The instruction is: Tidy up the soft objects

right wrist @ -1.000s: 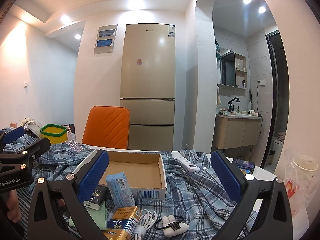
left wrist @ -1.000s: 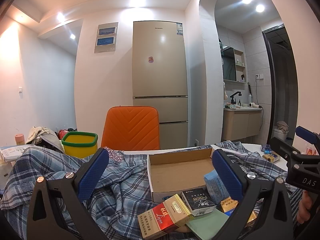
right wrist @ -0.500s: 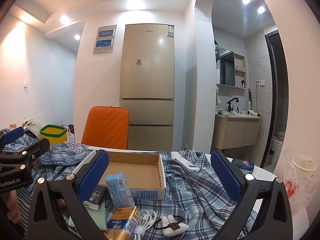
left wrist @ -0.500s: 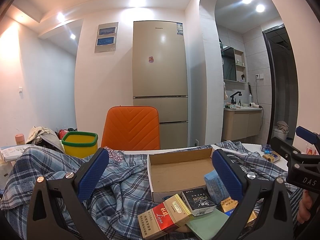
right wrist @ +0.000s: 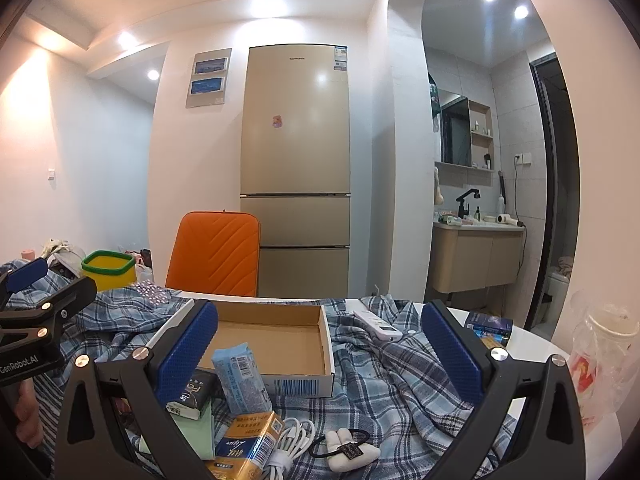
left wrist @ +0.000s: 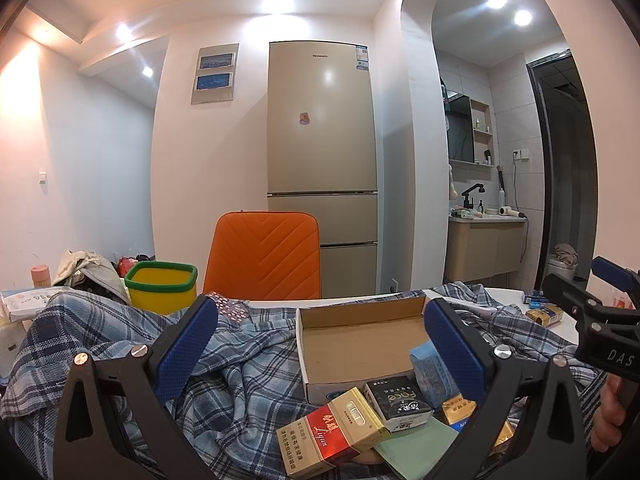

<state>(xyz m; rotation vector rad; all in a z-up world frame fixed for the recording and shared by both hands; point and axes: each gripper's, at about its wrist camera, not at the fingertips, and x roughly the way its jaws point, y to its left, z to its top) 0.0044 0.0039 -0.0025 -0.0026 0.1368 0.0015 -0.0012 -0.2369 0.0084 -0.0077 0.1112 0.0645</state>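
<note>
left gripper (left wrist: 320,340) gapes wide, empty, over the rumpled plaid cloth (left wrist: 132,344). cardboard box (left wrist: 360,340) holds nothing; tissue pack (right wrist: 240,376) lies just before it. right gripper (right wrist: 320,344) equally wide, empty. nothing sorted yet, it seems.

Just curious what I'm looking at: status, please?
Both tools open, holding nothing. Blue plaid cloth lies crumpled on table. Open cardboard box and packets sit on it.

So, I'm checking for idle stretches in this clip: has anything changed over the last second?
Nothing visibly changed. The left gripper and right gripper hang open and empty over the cardboard box; the packets and plaid cloth lie undisturbed.
</note>
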